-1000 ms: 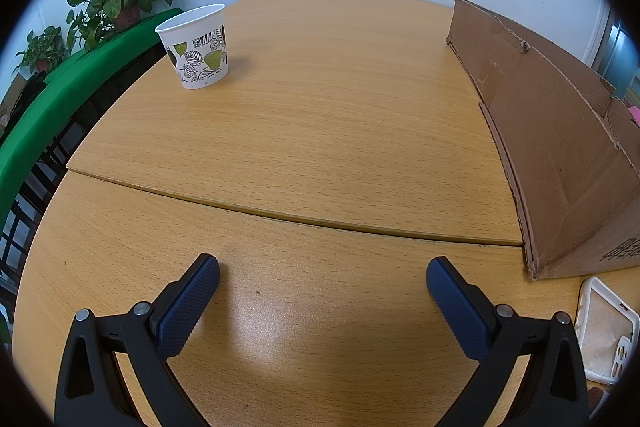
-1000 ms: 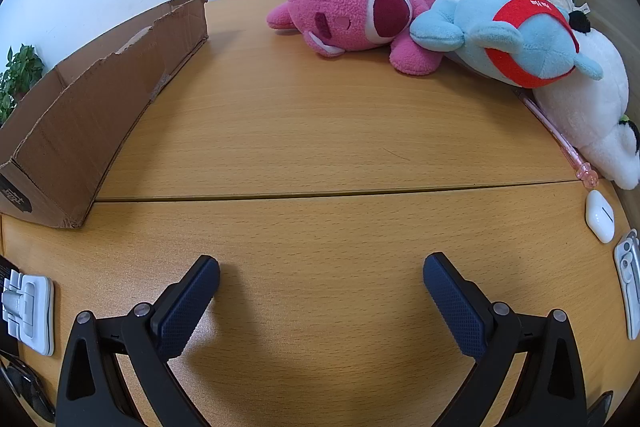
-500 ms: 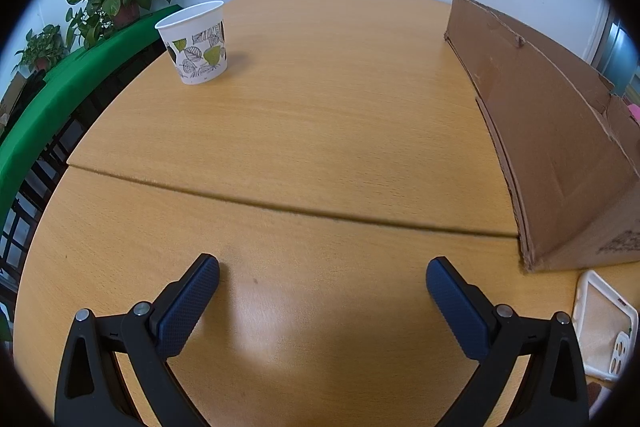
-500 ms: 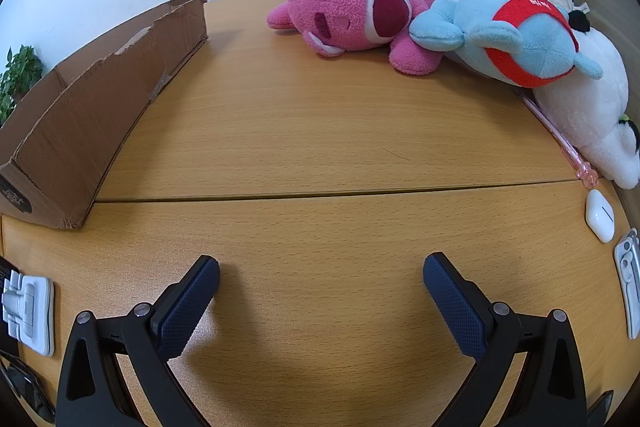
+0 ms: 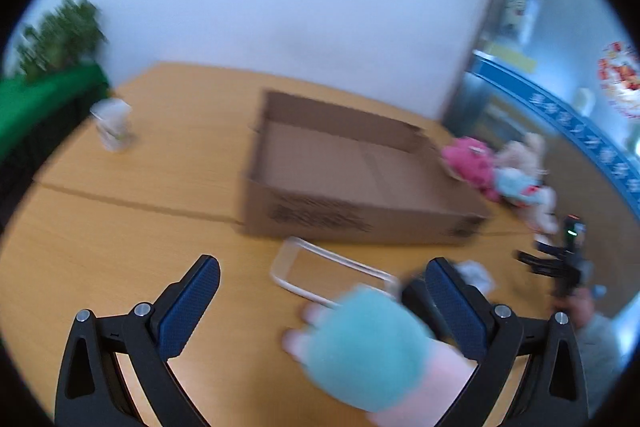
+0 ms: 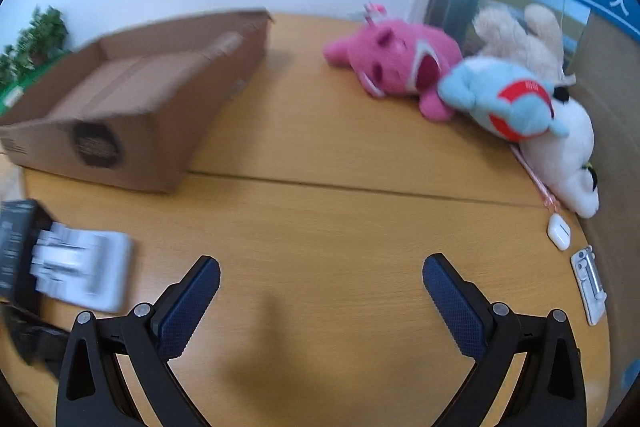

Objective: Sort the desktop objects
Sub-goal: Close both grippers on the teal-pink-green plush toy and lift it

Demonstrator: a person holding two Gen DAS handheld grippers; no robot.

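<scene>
An open, empty cardboard box [image 5: 352, 167] lies on the wooden table; it also shows in the right wrist view [image 6: 132, 107]. A clear phone case [image 5: 328, 271] lies in front of it. My left gripper [image 5: 320, 279] is open and raised above the table, behind a blurred hand in a teal glove [image 5: 368, 343]. My right gripper [image 6: 320, 279] is open and empty above bare table. A white earbud case [image 6: 559, 231] and a metal clip [image 6: 588, 283] lie at the right. A white charger [image 6: 80, 267] lies at the left.
A paper cup [image 5: 114, 129] stands far left. A pink plush [image 6: 396, 61], a blue plush [image 6: 504, 101] and a white plush [image 6: 560, 147] lie at the back right. Potted plants [image 5: 60, 35] and a green rail [image 5: 36, 99] border the left edge.
Both grippers have lifted and tilted up, so the box's inside now shows. The left view has swung right. A gloved hand has come into the left view.
</scene>
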